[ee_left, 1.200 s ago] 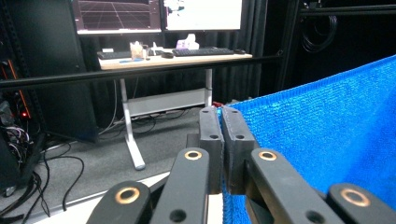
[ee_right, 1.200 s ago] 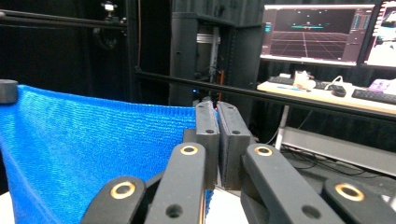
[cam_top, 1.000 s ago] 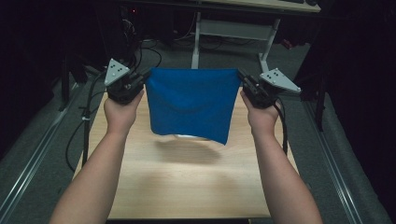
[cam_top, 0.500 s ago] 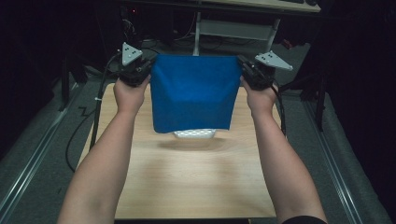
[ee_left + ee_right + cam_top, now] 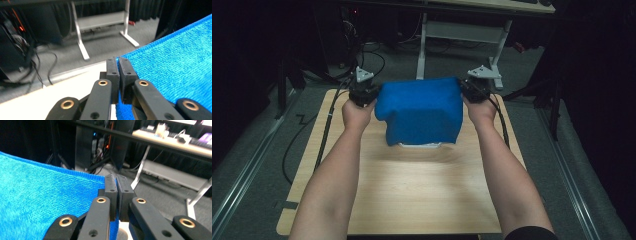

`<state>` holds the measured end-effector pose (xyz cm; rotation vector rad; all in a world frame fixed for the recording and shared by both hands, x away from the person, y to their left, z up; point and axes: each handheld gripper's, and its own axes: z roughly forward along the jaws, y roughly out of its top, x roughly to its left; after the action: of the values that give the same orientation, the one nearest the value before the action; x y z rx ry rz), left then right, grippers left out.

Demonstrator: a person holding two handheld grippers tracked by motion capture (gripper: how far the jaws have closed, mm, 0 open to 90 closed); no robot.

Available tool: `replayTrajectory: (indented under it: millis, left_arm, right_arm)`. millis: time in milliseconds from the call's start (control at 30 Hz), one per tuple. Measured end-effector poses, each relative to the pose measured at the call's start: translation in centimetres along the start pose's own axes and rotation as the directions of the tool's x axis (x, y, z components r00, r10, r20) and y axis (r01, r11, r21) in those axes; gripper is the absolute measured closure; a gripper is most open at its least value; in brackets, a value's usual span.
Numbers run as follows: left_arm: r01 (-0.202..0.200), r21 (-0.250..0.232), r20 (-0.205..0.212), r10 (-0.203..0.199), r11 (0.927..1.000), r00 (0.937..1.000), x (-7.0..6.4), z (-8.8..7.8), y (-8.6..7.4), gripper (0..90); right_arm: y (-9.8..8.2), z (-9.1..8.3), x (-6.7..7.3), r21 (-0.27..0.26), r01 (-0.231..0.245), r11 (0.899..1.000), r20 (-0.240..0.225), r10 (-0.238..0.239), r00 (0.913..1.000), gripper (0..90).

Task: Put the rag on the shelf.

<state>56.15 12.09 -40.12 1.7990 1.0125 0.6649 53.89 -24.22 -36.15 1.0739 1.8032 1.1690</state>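
A blue towel (image 5: 422, 112) is stretched between my two grippers over the far half of the wooden table (image 5: 412, 200). My left gripper (image 5: 364, 95) is shut on the towel's upper left corner. The left gripper view has that corner pinched between the pads (image 5: 118, 61), with the cloth (image 5: 175, 65) running off to the right. My right gripper (image 5: 474, 90) is shut on the upper right corner; in the right gripper view its jaws (image 5: 116, 178) clamp the hem and the towel (image 5: 42, 195) spreads to the left. The towel's lower edge hangs down to a white thing (image 5: 419, 145), mostly hidden under it.
Behind the table stands a desk with white legs (image 5: 462, 32). Black cables (image 5: 302, 145) trail from the grippers over the table's left edge onto the grey floor. A metal rail (image 5: 242, 185) runs along the floor at the left.
Both hands have moved away from the person and lower, carrying the towel toward the table's far end. Its lower edge has come down over the white thing.
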Motion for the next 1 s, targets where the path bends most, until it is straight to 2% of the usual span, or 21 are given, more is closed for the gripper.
replayTrajectory:
  millis: [167,233,433,500,567,767,867,1000]
  left_arm:
    - [0.003,0.054,0.041,-0.006,0.9985,0.9991,-0.5,0.6,-2.7,87.8]
    - [-0.003,0.057,0.055,0.0,0.9984,0.9985,-0.7,0.6,-3.7,87.8]
    - [0.046,0.084,0.102,-0.055,0.9954,0.9933,-1.3,0.5,-6.6,87.8]
    - [0.069,0.088,0.123,-0.079,0.9938,0.9893,-1.6,0.3,-7.5,87.9]
    - [0.089,0.077,0.136,-0.099,0.993,0.9857,-1.8,0.2,-8.2,87.8]
    - [0.123,0.093,0.159,-0.137,0.988,0.9777,-2.3,0.2,-9.8,87.8]
    - [0.135,0.099,0.169,-0.15,0.986,0.9742,-2.5,0.4,-10.3,87.8]
    - [0.147,0.103,0.181,-0.164,0.9837,0.9698,-2.7,0.7,-10.8,87.7]
  right_arm:
    - [-3.1,0.4,0.4,0.044,-0.032,0.998,-0.03,0.034,0.999,89.0]
    - [-4.0,0.5,0.6,0.055,-0.035,0.998,-0.036,0.037,0.9987,89.0]
    - [-6.8,0.4,1.6,0.095,-0.064,0.993,-0.068,0.071,0.9951,89.0]
    - [-7.7,0.2,2.0,0.102,-0.083,0.991,-0.081,0.091,0.9925,88.9]
    - [-8.6,0.0,2.4,0.113,-0.097,0.989,-0.088,0.107,0.9904,89.0]
    - [-10.9,-0.2,3.4,0.149,-0.13,0.98,-0.099,0.146,0.9844,88.9]
    - [-11.8,0.0,3.7,0.177,-0.129,0.976,-0.095,0.147,0.9845,88.9]
    - [-12.6,0.0,3.8,0.177,-0.141,0.974,-0.101,0.16,0.9819,88.9]
